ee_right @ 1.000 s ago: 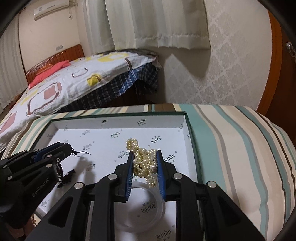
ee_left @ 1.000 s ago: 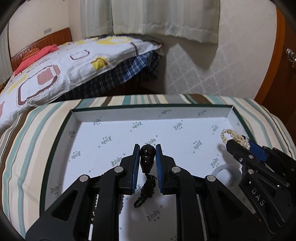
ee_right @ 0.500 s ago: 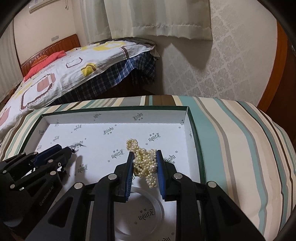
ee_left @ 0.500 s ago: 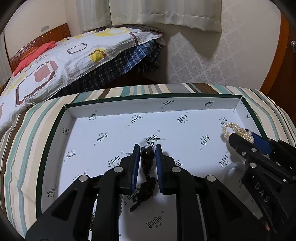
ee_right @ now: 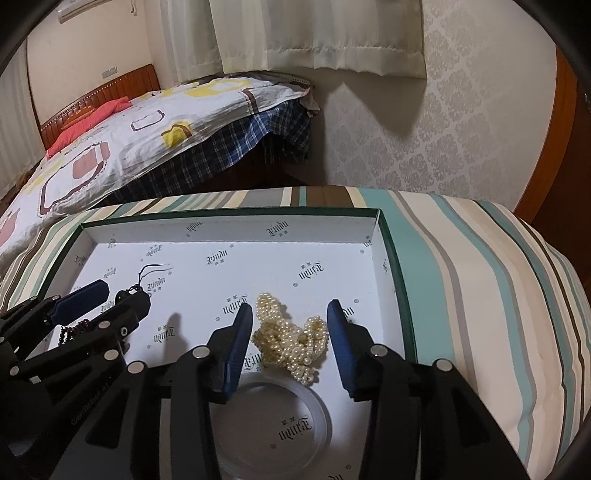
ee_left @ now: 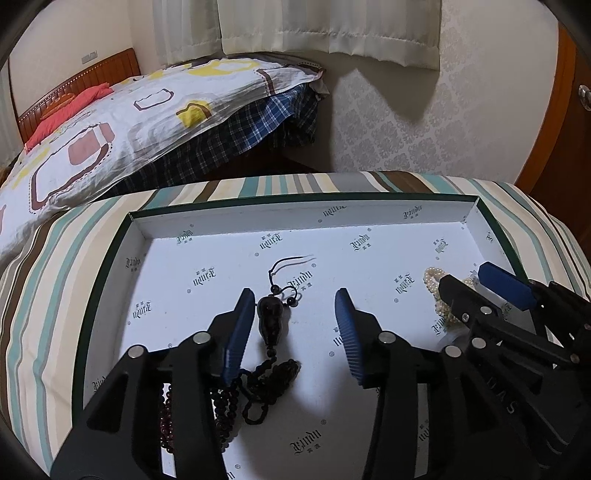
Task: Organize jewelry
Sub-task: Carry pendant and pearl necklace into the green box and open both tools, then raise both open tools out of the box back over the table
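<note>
Both grippers are hovering low over a shallow white box lid (ee_left: pixel 369 218) with a green outer edge, which is lying on a striped cushion (ee_right: pixel 480 280).

Left gripper (ee_left: pixel 295 306): its blue-padded fingers are standing wide apart and gripping nothing. A dark bead necklace (ee_left: pixel 269 325) with a gourd-shaped pendant is lying on the lid floor between them, close against the left finger, with its thin cord trailing toward the far wall. Its tassel and bead strands are lying bunched below the pendant, and part of the strand is running under the left finger, so its full extent cannot be determined.

Right gripper (ee_right: pixel 290 314): its fingers are likewise spread wide and holding nothing. A heap of pearl strands (ee_right: pixel 291 339) is lying on the lid floor between the pads, touching neither as far as can be seen. A clear round ring or dish (ee_right: pixel 273 424) is lying just in front of the heap, partly under the gripper body.

The two pieces are lying well apart, the dark necklace toward the left half of the lid and the pearls toward the right. A bed (ee_left: pixel 110 122) with a patterned quilt is standing beyond the cushion, under a pale curtain (ee_right: pixel 314 33)
</note>
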`<state>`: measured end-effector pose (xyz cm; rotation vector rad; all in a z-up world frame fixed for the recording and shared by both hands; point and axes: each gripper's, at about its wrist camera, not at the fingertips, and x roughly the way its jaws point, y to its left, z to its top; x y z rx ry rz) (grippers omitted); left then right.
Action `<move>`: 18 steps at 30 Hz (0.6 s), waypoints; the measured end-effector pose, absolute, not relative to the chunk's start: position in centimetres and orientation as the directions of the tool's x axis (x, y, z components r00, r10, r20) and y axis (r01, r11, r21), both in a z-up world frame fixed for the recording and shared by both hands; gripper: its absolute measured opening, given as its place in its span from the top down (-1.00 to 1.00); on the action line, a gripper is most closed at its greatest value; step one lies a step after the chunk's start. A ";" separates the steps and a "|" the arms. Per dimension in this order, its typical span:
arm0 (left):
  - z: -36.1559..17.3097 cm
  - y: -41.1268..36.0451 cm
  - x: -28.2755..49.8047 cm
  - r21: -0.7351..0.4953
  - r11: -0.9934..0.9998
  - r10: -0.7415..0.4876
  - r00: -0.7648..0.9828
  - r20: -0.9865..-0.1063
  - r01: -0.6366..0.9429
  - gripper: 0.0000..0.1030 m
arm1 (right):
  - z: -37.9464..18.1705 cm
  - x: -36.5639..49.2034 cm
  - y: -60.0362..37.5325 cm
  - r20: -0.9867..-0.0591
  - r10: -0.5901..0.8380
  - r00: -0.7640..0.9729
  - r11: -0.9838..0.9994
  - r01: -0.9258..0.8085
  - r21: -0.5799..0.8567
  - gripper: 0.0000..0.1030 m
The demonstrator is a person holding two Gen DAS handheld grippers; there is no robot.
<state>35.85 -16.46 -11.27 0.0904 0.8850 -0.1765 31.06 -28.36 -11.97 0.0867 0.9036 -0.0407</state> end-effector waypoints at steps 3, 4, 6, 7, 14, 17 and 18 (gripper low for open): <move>-11.2 -16.4 35.7 0.004 0.982 -0.117 0.627 -0.770 0.189 -0.02 | -11.8 30.9 -28.3 -0.779 0.000 0.627 0.996 0.071 0.056 0.13; -11.1 -16.3 35.7 0.004 0.982 -0.116 0.629 -0.769 0.187 -0.04 | -11.7 30.8 -28.3 -0.775 -0.002 0.632 0.996 0.071 0.056 0.13; -11.0 -16.1 35.5 -0.005 0.983 -0.121 0.631 -0.766 0.182 -0.12 | -11.5 30.7 -28.4 -0.768 -0.005 0.640 0.996 0.073 0.055 0.11; -10.9 -16.0 35.5 -0.009 0.984 -0.123 0.632 -0.765 0.179 -0.14 | -11.3 30.6 -28.4 -0.764 -0.005 0.645 0.996 0.075 0.056 0.10; -9.1 -15.4 33.9 -0.014 0.983 -0.135 0.676 -0.724 0.181 -0.32 | -10.0 29.3 -28.4 -0.735 -0.012 0.678 0.995 0.080 0.057 0.03; -7.7 -14.9 32.5 -0.007 0.982 -0.142 0.709 -0.691 0.190 -0.36 | -8.9 28.2 -28.3 -0.714 -0.013 0.700 0.995 0.081 0.062 0.01; -7.3 -14.8 32.0 -0.004 0.981 -0.143 0.718 -0.681 0.192 -0.36 | -8.6 27.9 -28.3 -0.707 -0.015 0.707 0.995 0.082 0.061 -0.01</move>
